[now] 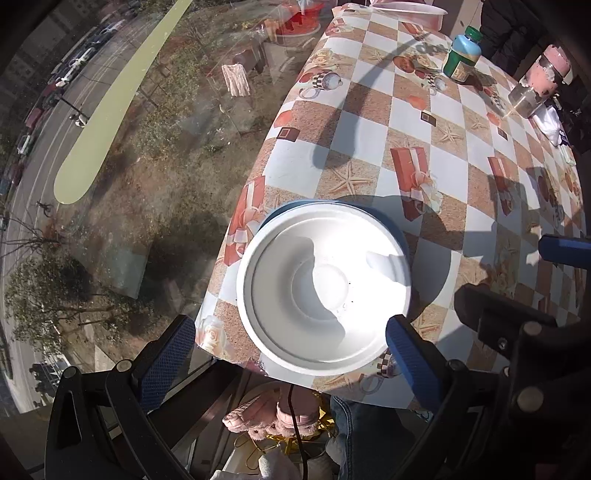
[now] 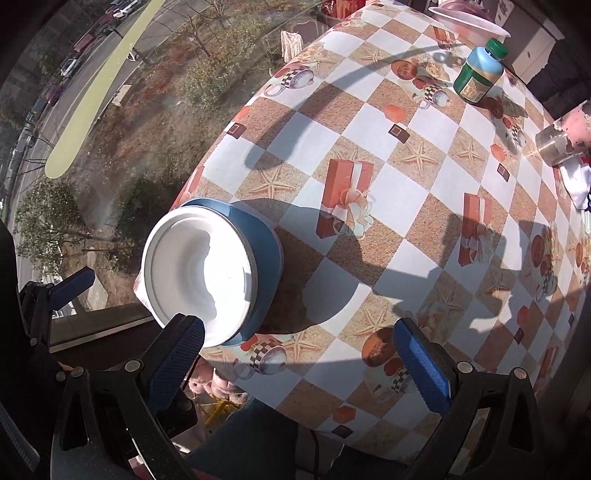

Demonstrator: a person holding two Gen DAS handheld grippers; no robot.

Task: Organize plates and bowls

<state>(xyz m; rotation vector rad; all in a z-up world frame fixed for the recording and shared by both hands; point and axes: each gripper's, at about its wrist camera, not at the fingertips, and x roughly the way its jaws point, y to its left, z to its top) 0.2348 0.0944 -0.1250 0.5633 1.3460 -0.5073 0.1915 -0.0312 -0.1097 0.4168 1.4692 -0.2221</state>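
A white bowl (image 1: 323, 288) sits nested in a blue bowl (image 1: 280, 212) at the near left corner of the checked table (image 1: 369, 122). My left gripper (image 1: 291, 343) is open, its blue fingers spread to either side of the white bowl's near rim, holding nothing. In the right wrist view the white bowl (image 2: 199, 275) in the blue bowl (image 2: 267, 258) lies to the left. My right gripper (image 2: 303, 347) is open and empty over the table, its left finger (image 2: 177, 354) overlapping the bowl's near rim in view. The right gripper's body (image 1: 517, 332) also shows in the left wrist view.
A green bottle (image 2: 478, 72) with a green cap stands at the far side. A toppled jar (image 2: 561, 142) lies at the far right by white cloth. A pink-rimmed white dish (image 2: 469, 16) is at the far edge. The table ends at a glass window (image 1: 129, 166) on the left.
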